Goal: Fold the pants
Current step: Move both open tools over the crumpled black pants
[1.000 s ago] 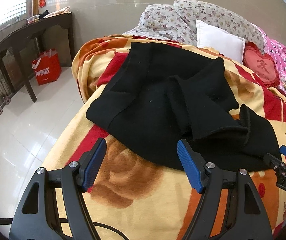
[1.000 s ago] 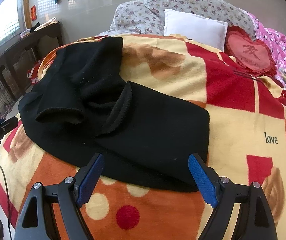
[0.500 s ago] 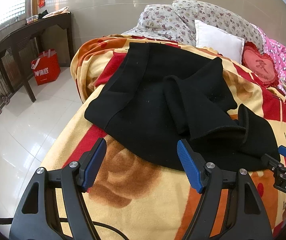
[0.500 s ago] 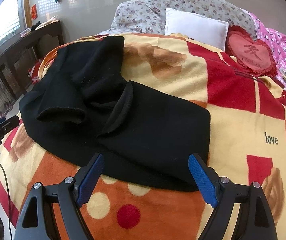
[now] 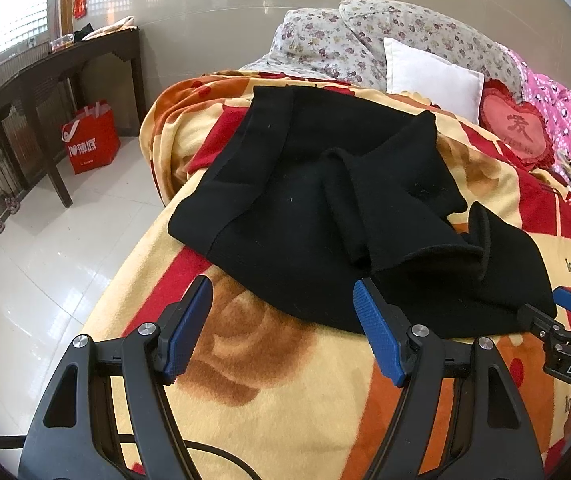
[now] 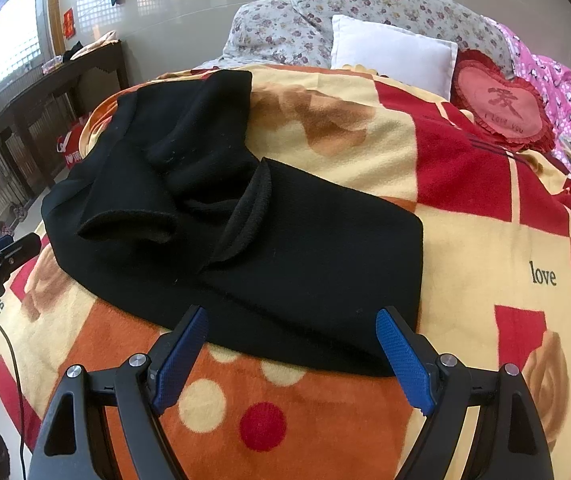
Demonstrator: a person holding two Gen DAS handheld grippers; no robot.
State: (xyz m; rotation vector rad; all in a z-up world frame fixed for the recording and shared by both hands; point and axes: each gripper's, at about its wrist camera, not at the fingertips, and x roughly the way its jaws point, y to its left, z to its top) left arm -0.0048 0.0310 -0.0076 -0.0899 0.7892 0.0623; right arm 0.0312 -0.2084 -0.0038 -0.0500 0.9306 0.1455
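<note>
Pants, black and loosely bunched, are spread on the patterned blanket of the bed. Both the left gripper and right gripper are held released, fingers spread just short of the fabric's near edge.

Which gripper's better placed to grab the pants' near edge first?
Right, probably. The right gripper is open with the pants hem lying between its fingers; the left gripper is open too, mostly over bare blanket.
</note>
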